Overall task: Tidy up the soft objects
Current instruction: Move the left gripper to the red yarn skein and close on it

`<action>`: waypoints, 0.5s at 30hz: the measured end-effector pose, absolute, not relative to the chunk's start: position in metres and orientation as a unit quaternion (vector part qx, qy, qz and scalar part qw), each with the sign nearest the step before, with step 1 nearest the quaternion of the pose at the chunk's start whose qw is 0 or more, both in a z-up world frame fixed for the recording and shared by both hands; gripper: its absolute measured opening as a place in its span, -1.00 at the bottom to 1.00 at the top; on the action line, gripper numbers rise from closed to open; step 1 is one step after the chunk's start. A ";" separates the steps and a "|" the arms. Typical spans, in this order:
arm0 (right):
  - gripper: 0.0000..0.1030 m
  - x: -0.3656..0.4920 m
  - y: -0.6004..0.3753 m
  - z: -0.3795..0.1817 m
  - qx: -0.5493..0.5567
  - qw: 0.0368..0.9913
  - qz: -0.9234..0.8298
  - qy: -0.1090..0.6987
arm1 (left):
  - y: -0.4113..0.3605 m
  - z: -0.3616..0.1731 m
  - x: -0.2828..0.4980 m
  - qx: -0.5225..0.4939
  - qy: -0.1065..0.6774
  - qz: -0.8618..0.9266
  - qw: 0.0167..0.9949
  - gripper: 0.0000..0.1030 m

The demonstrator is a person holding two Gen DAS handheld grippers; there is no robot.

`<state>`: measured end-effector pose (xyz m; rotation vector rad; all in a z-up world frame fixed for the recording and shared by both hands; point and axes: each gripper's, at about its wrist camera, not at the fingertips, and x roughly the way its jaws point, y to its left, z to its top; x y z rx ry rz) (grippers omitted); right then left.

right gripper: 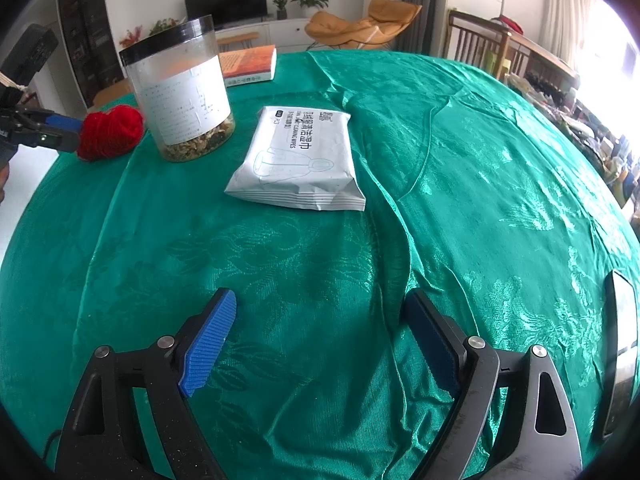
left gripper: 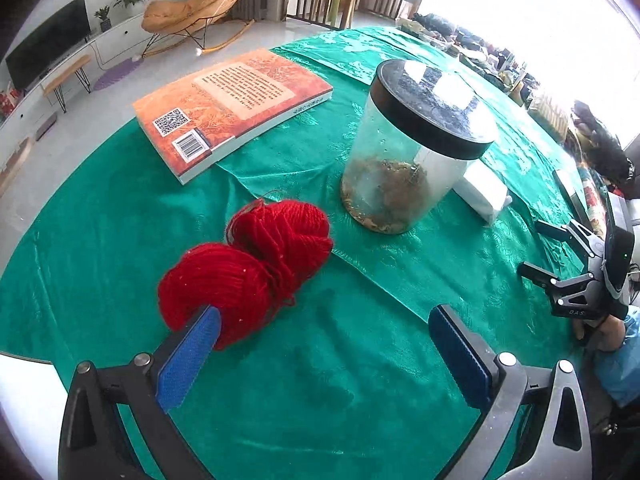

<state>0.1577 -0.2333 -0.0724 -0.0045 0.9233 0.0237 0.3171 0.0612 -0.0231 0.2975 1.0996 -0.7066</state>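
Observation:
A red yarn skein (left gripper: pixel 248 268) lies on the green tablecloth (left gripper: pixel 360 380); it also shows in the right wrist view (right gripper: pixel 110 132). My left gripper (left gripper: pixel 324 320) is open, its left finger pad (left gripper: pixel 188 360) just in front of the yarn's near end, with nothing between the jaws. A white pack of cleaning wipes (right gripper: pixel 300 156) lies flat mid-table, well ahead of my right gripper (right gripper: pixel 320 308), which is open and empty above the cloth. The right gripper also shows at the right edge of the left wrist view (left gripper: pixel 548 252), and the left gripper at the left edge of the right wrist view (right gripper: pixel 60 130).
A clear jar with a black lid (left gripper: pixel 412 148) stands beside the yarn and the wipes, also in the right wrist view (right gripper: pixel 180 88). An orange book (left gripper: pixel 228 104) lies at the far side. A dark flat device (right gripper: pixel 620 352) lies near the table's right edge.

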 end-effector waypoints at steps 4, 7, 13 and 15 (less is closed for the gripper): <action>0.72 0.158 -0.233 -0.072 -0.002 0.895 0.011 0.445 | 0.052 -0.023 0.319 0.194 0.473 -0.270 0.816 1.00; 0.72 0.158 -0.234 -0.072 -0.002 0.895 0.011 0.445 | 0.043 -0.018 0.331 0.200 0.429 -0.245 0.846 0.99; 0.72 0.158 -0.234 -0.072 -0.002 0.895 0.012 0.445 | 0.023 -0.065 0.351 0.250 0.486 -0.271 0.793 0.99; 0.72 0.158 -0.234 -0.072 -0.002 0.895 0.012 0.445 | 0.021 -0.065 0.342 0.264 0.469 -0.275 0.796 0.99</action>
